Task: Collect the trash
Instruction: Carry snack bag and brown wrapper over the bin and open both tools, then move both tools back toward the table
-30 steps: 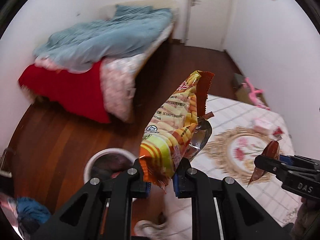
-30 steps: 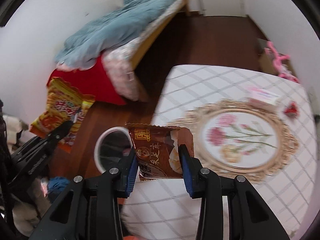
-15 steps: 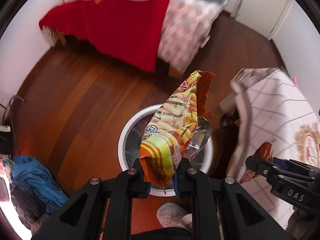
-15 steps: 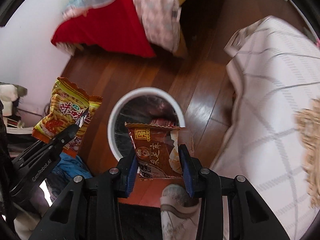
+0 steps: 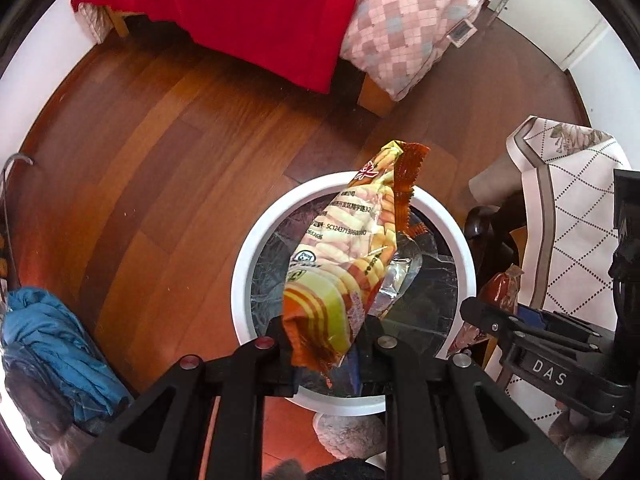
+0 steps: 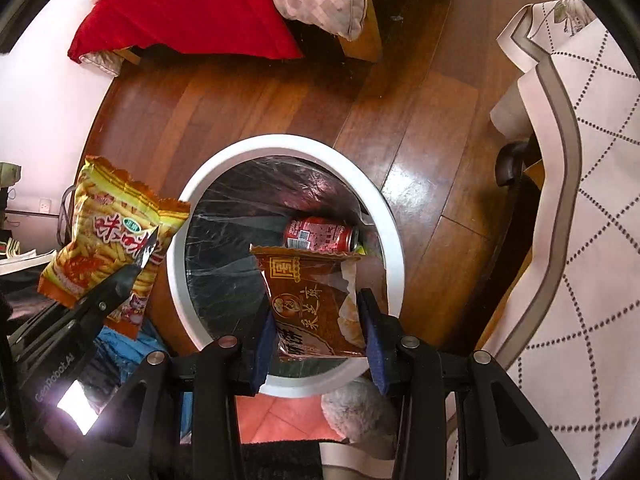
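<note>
The left gripper point(image 5: 326, 340) has its jaws pinched on the bottom corner of a yellow-and-orange crinkled foil snack bag point(image 5: 352, 264), which stands up and away from the jaws, tilted a little to the right. Directly beyond and below those jaws sits a round white-rimmed waste bin lined with clear plastic point(image 5: 256, 232), so the bag hangs over its opening.

The right gripper point(image 6: 316, 332) clamps a flat brown snack wrapper with gold print point(image 6: 312, 300) between its blue-padded fingers point(image 6: 374, 340), the wrapper spanning the gap from pad to pad. It also hangs over the same bin point(image 6: 276, 142). Just past the wrapper's top edge, down inside the liner, a red drink can point(image 6: 320, 234) lies on its side.

Off to the right of both sets of jaws hangs a white tablecloth with a dotted diamond pattern point(image 6: 592, 160). Far ahead of them, across the dark wooden floor point(image 5: 160, 152), is a bed draped in a red blanket point(image 5: 260, 12).
</note>
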`<move>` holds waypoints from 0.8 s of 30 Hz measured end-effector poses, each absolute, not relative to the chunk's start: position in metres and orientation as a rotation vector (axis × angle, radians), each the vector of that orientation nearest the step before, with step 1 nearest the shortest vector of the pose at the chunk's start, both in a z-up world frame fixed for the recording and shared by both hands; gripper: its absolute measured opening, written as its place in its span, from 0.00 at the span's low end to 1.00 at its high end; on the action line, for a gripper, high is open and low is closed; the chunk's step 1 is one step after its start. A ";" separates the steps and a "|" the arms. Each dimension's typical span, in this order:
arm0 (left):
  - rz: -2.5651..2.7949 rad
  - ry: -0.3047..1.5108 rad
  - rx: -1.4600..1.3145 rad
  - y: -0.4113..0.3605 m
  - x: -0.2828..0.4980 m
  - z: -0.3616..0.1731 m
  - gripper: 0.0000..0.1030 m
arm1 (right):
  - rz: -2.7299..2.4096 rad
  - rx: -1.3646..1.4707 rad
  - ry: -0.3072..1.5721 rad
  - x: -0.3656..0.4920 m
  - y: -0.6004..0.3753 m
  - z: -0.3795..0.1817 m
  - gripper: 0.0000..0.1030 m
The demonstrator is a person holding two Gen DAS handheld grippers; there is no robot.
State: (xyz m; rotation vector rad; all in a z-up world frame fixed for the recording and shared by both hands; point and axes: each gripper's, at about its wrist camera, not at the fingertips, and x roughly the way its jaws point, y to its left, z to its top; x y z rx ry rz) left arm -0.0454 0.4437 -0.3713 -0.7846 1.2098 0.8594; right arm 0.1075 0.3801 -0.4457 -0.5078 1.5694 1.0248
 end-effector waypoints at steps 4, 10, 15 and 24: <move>0.879 1.210 -0.781 0.446 -0.049 -0.371 0.65 | 1.031 -0.507 1.572 0.109 0.382 -0.446 0.50; 0.929 1.196 -0.739 0.444 -0.062 -0.355 0.98 | 1.021 -0.523 1.537 0.104 0.373 -0.431 0.77; 0.964 1.178 -0.688 0.438 -0.073 -0.331 0.99 | 1.013 -0.539 1.495 0.099 0.359 -0.409 1.00; 1.011 1.151 -0.616 0.412 -0.092 -0.289 1.00 | 1.015 -0.566 1.388 0.083 0.330 -0.352 1.00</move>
